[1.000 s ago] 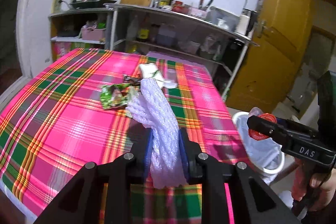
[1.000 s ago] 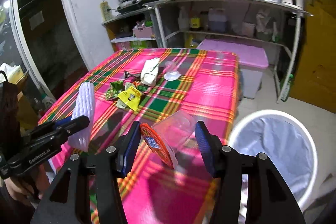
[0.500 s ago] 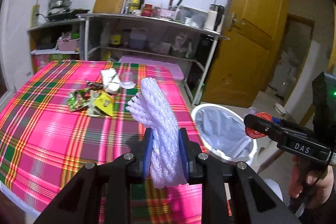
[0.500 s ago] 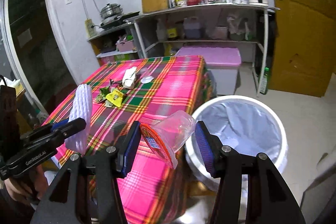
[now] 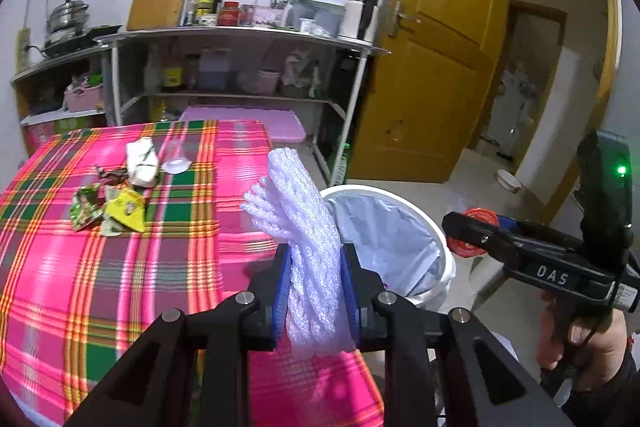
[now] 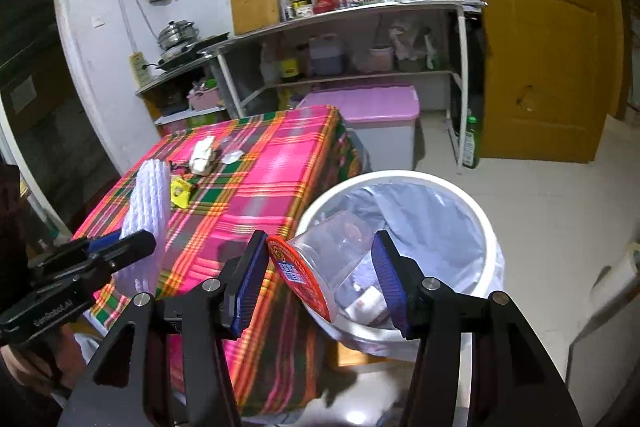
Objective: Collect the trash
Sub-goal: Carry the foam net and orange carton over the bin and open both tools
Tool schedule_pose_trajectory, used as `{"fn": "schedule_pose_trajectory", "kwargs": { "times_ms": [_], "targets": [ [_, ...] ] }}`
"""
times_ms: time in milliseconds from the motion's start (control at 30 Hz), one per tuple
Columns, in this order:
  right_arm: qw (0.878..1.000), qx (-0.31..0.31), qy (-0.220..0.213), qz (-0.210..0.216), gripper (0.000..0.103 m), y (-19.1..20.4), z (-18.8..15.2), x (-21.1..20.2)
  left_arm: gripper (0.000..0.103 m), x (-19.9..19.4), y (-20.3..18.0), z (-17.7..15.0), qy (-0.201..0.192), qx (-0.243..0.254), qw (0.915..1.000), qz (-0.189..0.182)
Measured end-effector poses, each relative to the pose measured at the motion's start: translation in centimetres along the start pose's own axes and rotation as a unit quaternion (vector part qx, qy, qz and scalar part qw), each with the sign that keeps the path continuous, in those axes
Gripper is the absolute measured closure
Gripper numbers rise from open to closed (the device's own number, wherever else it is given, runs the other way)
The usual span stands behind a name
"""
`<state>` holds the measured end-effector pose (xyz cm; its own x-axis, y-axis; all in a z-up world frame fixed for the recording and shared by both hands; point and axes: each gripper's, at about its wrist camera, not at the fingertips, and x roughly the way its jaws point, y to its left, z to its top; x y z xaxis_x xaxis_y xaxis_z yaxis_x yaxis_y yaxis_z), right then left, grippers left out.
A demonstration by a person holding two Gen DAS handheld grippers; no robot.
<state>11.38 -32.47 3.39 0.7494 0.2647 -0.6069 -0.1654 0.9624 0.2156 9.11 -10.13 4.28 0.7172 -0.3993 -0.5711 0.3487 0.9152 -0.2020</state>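
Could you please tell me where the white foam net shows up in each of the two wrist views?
Left wrist: the white foam net stands centre, clamped upright.
Right wrist: the net is at left, over the table edge.
Shared landmark: the white trash bin.

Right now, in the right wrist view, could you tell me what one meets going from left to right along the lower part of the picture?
Left gripper → white foam net → pink plaid tablecloth → clear plastic cup with red lid in the right gripper → white trash bin → orange door.
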Motion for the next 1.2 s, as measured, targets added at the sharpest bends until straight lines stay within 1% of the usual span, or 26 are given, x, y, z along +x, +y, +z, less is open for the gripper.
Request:
{"fn": "schedule_pose_trajectory", "kwargs": {
  "times_ms": [233, 467, 733, 900, 967, 1100, 1200],
  "targets": [
    [1.0, 0.015, 0.019, -0.015, 0.049, -2.3, -0.4, 1.4, 0.078, 2.5, -1.3, 1.0, 0.008, 0.013, 0.9998, -0.016],
    [0.999, 0.027, 0.035, -0.026, 0.049, -4.2, -0.4, 3.0, 0.078, 5.6, -2.5, 1.3, 0.027, 0.023, 0.9989, -0.031],
    [0.998, 0.037, 0.051, -0.031, 0.049, -6.0, -0.6, 4.6, 0.077, 9.0, -3.7, 1.6, 0.053, 0.035, 0.9972, -0.039],
    [0.997, 0.04, 0.053, -0.042, 0.048, -6.6, -0.7, 5.0, 0.075, 11.0, -4.0, 1.7, 0.065, 0.035, 0.9963, -0.044],
    [0.997, 0.043, 0.052, -0.045, 0.046, -6.9, -0.6, 5.1, 0.074, 11.7, -3.8, 1.8, 0.07, 0.03, 0.9959, -0.048],
    [0.997, 0.047, 0.05, -0.047, 0.045, -7.2, -0.5, 5.0, 0.071, 12.9, -3.5, 1.7, 0.08, 0.02, 0.9952, -0.052],
    [0.997, 0.046, 0.044, -0.046, 0.045, -7.0, -0.4, 4.6, 0.066, 13.3, -3.1, 1.7, 0.084, 0.013, 0.9948, -0.057]
  ]
}}
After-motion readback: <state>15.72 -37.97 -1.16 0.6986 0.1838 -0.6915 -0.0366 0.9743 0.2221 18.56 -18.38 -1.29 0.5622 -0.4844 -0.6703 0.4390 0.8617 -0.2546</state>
